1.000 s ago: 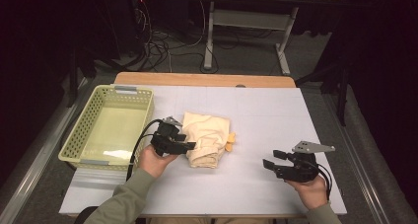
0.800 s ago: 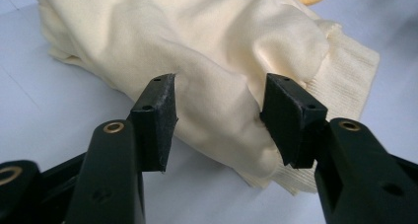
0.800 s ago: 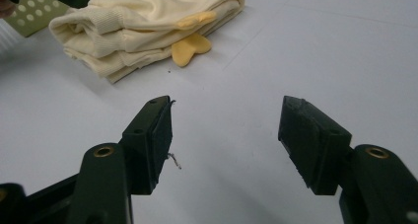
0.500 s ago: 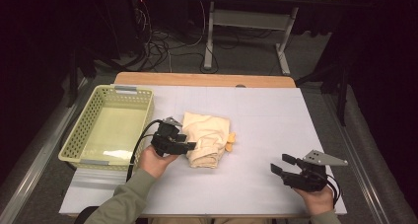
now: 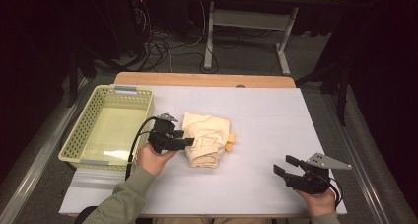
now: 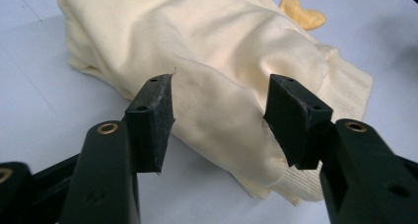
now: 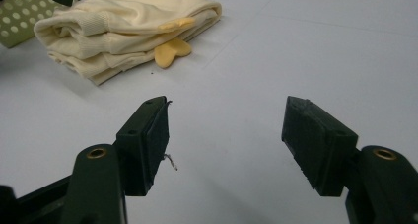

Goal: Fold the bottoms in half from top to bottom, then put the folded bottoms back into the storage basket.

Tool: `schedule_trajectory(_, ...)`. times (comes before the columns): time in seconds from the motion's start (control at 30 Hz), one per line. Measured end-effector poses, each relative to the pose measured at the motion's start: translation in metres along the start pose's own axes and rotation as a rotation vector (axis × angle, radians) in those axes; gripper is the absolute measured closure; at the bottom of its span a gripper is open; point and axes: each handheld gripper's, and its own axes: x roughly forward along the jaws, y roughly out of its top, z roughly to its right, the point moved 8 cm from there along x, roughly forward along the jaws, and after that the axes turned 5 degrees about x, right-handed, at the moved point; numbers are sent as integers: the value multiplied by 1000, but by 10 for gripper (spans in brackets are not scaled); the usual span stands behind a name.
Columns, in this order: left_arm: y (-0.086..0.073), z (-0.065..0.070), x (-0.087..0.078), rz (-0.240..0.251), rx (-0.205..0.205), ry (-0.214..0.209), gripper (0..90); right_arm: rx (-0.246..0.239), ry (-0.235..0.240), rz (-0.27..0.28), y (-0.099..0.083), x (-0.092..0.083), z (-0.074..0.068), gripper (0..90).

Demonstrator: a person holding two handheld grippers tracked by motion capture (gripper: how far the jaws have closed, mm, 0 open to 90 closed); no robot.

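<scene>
Right claw (image 5: 287, 168) sits nearest us, at the front right corner of the table (image 5: 276, 115), held low in the person's right hand (image 5: 320, 202). We find its jaws standing apart with only bare table surface between them, and we record that they have just been opening a little. It lies well apart from the cloth.

Further in, we note the left claw (image 5: 183, 141), held in the left hand (image 5: 154, 160), at the left edge of the folded cream garment (image 5: 207, 140). In the left gripper view its jaws straddle a rounded fold of the garment (image 6: 222, 61); they have just been opening, and the pads stand beside the fabric rather than pinching it.

We place the garment near the middle of the table, lying flat, with a small yellow piece (image 5: 229, 141) showing at its right edge.

Beyond, on the left side of the table, we see a pale green perforated basket (image 5: 81, 130).
</scene>
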Motion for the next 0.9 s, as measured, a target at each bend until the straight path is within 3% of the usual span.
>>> schedule_trajectory(0.17, 2, -2, -2, 16, -15, -3, 404, 21, -14, 14, -4, -4, 4, 346)
schedule_trajectory(0.5, 8, -9, -9, 59, -50, 0, 347, 12, -28, 16, -4, -4, 5, 337)
schedule_trajectory(0.7, 8, -13, -7, 40, -64, 2, 316, 23, -30, 24, -4, -4, 7, 338)
schedule_trajectory(0.9, 7, -22, -7, 32, -114, 2, 265, 24, -29, 31, -3, -4, 9, 337)
